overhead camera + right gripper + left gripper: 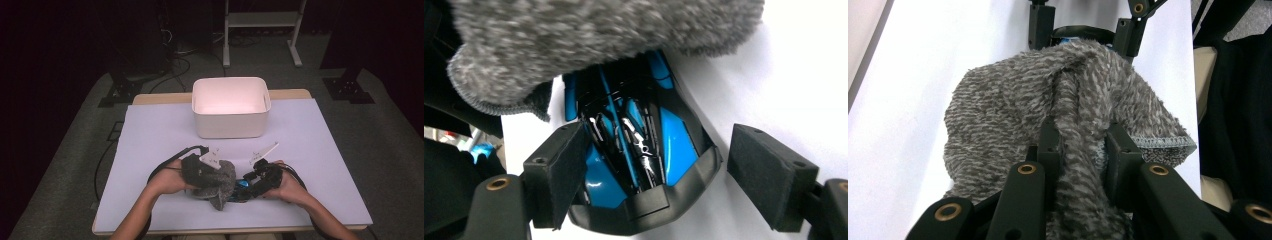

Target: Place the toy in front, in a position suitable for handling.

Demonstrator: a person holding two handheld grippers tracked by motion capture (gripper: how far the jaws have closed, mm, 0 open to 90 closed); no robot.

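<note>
On the white mat, in the high view, your left gripper [216,172] drapes the grey towel [212,182] over the blue toy car [243,186]; cover it evenly. In the left gripper view, the jaws pinch a towel fold. In the right gripper view, your right gripper [656,167] stands wide around the car, left pad touching. No readable writing.

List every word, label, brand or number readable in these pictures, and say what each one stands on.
None can be read.
Blue and black toy car: glossy stripes, no lettering.
Grey towel: plain weave, no tag showing.
White bin: blank walls.
White sheet covering the table: unmarked.
</note>
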